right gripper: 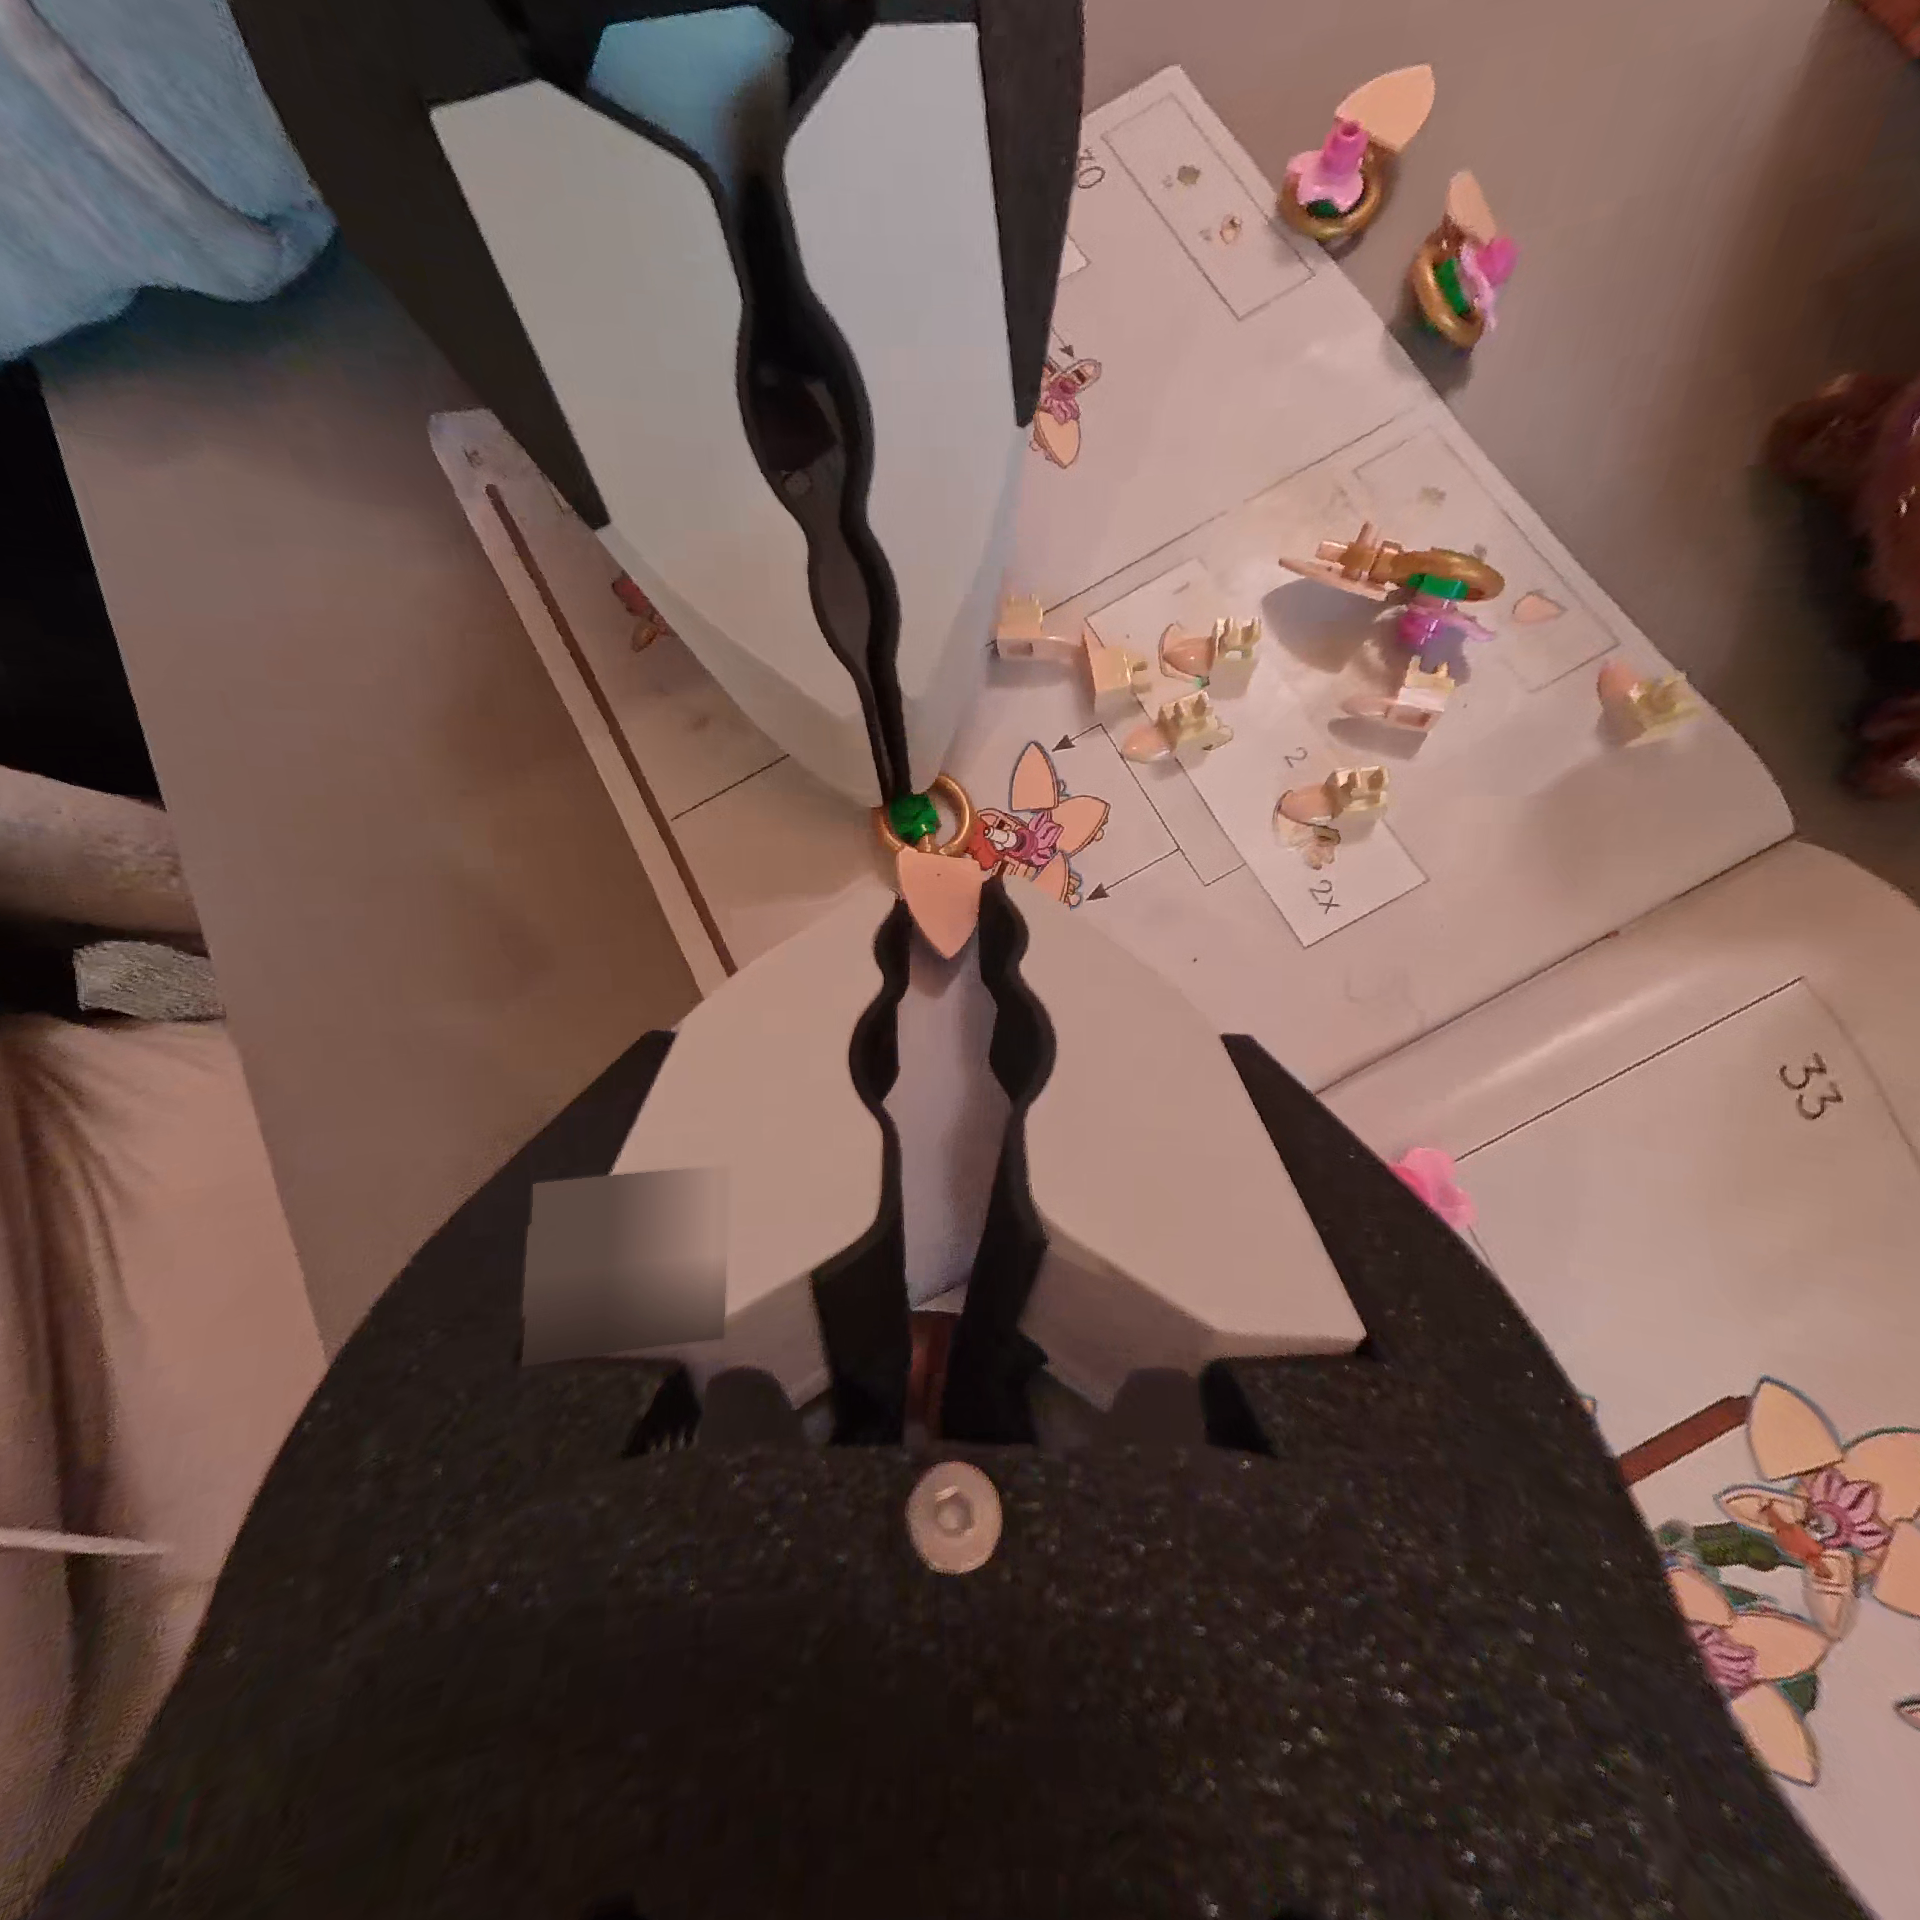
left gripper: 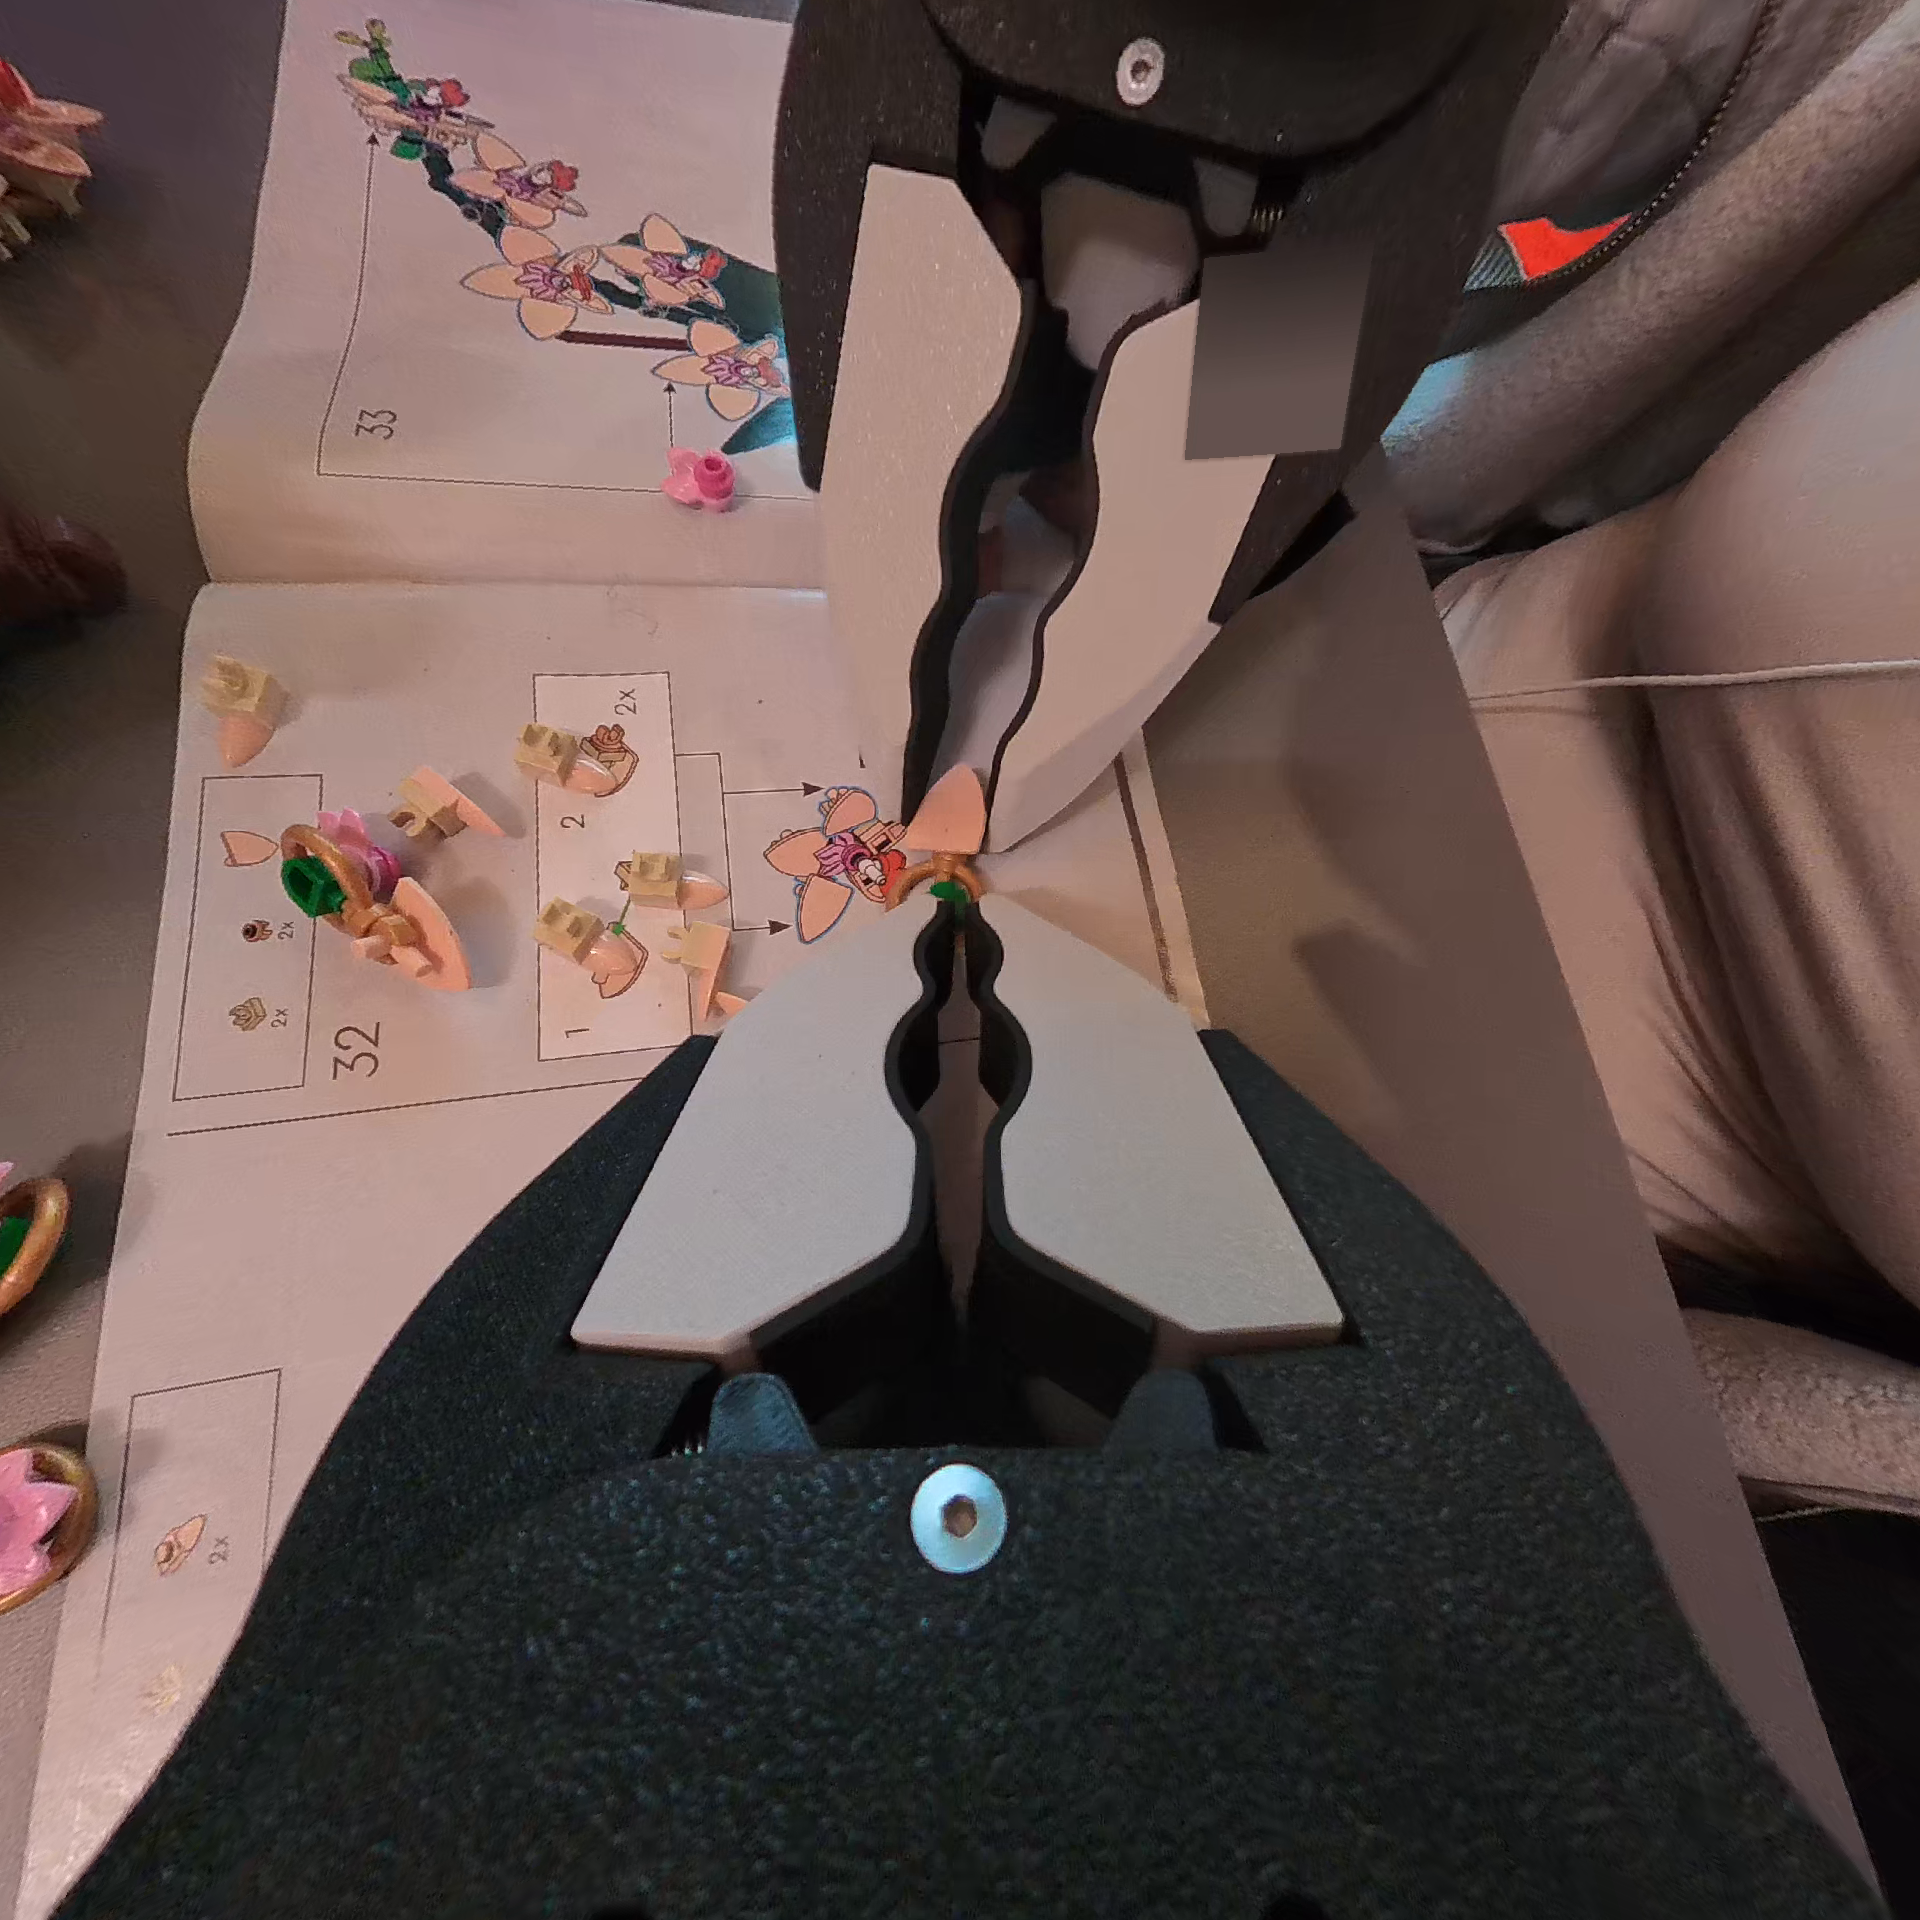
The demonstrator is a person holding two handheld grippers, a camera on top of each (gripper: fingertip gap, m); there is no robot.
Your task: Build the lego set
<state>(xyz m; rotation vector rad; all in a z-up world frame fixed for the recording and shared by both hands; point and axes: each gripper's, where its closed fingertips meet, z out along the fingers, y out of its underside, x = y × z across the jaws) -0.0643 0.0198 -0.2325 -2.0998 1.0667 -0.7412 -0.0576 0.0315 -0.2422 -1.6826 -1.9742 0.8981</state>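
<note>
My left gripper [left gripper: 958, 916] is shut on a small gold ring with a green stud [left gripper: 938, 883]. My right gripper [right gripper: 945, 940] is shut on a peach petal piece [right gripper: 940, 896]. The two grippers meet tip to tip above the open instruction booklet [left gripper: 436, 1195]. The petal [left gripper: 951, 810] touches the ring's edge [right gripper: 925, 816]. In the left wrist view the right gripper [left gripper: 951, 795] comes in from the top. In the right wrist view the left gripper [right gripper: 896, 792] comes in from the top.
A part-built flower with gold ring, green stud and pink piece [left gripper: 364, 894] lies on the booklet among several loose tan-and-peach petal pieces [left gripper: 655, 883]. A pink piece [left gripper: 701, 480] lies on the far page. More ring flowers [right gripper: 1335, 177] sit beyond the booklet. A person's clothing [left gripper: 1714, 883] is alongside. My left and right fingertips are right by each other.
</note>
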